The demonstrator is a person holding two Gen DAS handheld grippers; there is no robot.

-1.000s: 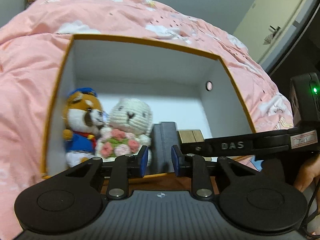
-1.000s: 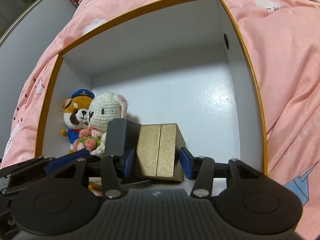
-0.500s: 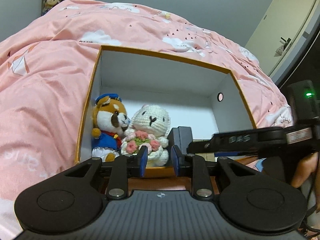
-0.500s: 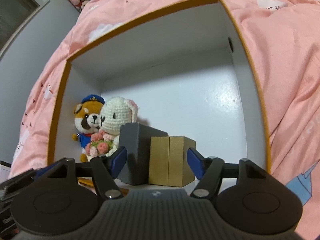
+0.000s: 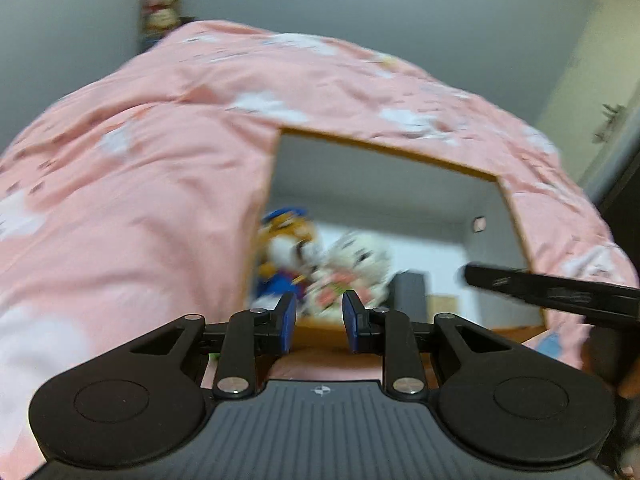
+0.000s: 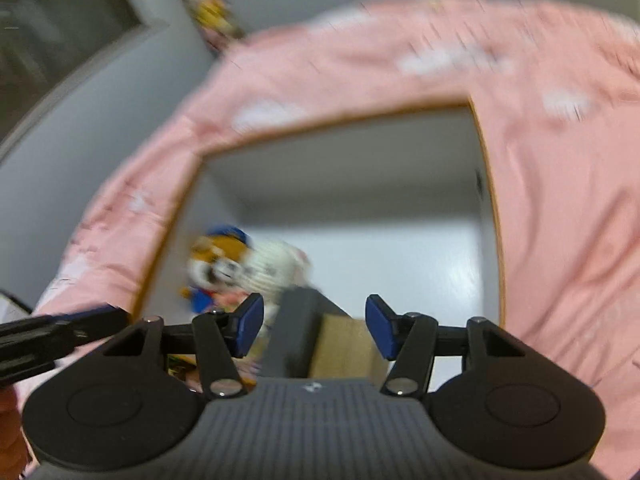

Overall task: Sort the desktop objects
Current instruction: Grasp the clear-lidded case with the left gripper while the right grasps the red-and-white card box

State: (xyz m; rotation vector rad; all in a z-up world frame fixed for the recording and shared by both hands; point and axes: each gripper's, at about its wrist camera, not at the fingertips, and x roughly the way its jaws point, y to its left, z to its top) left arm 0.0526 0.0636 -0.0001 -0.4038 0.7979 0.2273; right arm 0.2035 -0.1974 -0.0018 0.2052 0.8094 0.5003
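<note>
Two plush toys (image 6: 248,268) sit inside a white box (image 6: 400,256) on the pink-quilted bed (image 5: 140,184), grey walls (image 5: 480,32) behind; left gripper (image 5: 319,322) narrowly parted, right gripper (image 6: 314,330) wide apart, both empty.

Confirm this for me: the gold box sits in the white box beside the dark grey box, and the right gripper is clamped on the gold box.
Wrong on one point. The right gripper is not clamped on the gold box; its fingers are spread open and hold nothing, as the right wrist view shows. The gold box does sit in the white box beside the dark grey box.

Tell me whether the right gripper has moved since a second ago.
Yes. The right gripper has pulled back from the gold box, open, away from the white box.
</note>
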